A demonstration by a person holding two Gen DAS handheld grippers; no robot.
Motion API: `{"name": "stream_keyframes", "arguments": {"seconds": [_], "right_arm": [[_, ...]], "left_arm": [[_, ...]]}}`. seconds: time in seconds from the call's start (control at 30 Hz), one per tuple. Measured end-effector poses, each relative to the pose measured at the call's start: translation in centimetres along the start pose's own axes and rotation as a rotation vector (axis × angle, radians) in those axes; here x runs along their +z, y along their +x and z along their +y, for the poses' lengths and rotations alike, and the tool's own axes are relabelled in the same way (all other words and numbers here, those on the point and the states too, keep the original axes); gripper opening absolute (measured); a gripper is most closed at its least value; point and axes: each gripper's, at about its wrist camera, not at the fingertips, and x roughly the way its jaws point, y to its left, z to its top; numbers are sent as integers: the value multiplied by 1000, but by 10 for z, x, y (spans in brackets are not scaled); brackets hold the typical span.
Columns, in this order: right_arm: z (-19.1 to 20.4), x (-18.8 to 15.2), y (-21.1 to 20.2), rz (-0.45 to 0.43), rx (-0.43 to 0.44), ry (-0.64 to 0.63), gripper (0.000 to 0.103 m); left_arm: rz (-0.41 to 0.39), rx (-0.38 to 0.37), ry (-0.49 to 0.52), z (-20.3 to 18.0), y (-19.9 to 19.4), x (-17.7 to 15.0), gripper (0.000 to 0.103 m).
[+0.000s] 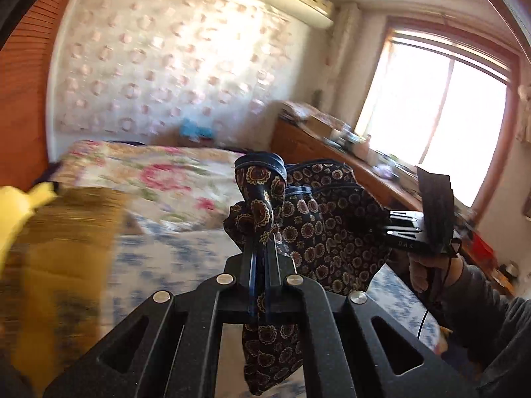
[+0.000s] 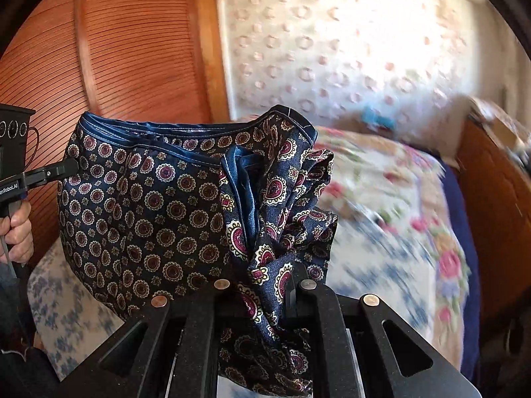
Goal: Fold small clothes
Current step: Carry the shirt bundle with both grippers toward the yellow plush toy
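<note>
My left gripper (image 1: 262,205) is pinched tight on a bunched fold of the patterned shorts (image 2: 142,205), its 2 fingers pressed together with dark cloth squeezed up between them and a tail of fabric hanging below the jaws. My right gripper (image 2: 275,232) is clamped on the other end of the same garment; the cloth bunches so thickly there that I see little of the fingers themselves. In the left wrist view I see the right gripper out to the side, its tip buried in the fabric, with the person's right hand (image 1: 428,265) wrapped round the handle and a grey sleeve (image 1: 491,305) behind it. In the right wrist view the left gripper's black tip touches the far edge of the cloth, with the left hand (image 2: 16,232) on the grip.

The shorts are navy with small round medallions and a blue waistband (image 2: 109,131). They hang in the air between the 2 grippers, stretched across and lifted clear of the bed (image 1: 172,179).

The bed carries a floral cover with pink roses. Behind it stands a wall with a ring pattern (image 1: 159,63), a bright window (image 1: 441,106) and a wooden sideboard (image 1: 308,142) crowded with blurred objects. A slatted wooden door (image 2: 132,49) shows in the right wrist view. Something yellow (image 1: 23,205) at the left edge is too blurred to identify.
</note>
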Motion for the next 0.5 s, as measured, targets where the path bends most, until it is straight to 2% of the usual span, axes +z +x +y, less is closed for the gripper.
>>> {"name": "stream_keyframes", "arguments": {"seconds": [0.23, 0.4, 0.5], "right_arm": [[74, 75, 61, -25, 114, -165, 10], [115, 120, 109, -25, 163, -262, 10], [122, 142, 154, 0, 175, -326, 10]], "left_arm": [[-87, 178, -83, 77, -62, -7, 4], [-130, 257, -141, 118, -88, -19, 4], [-135, 290, -177, 138, -92, -32, 4]]}}
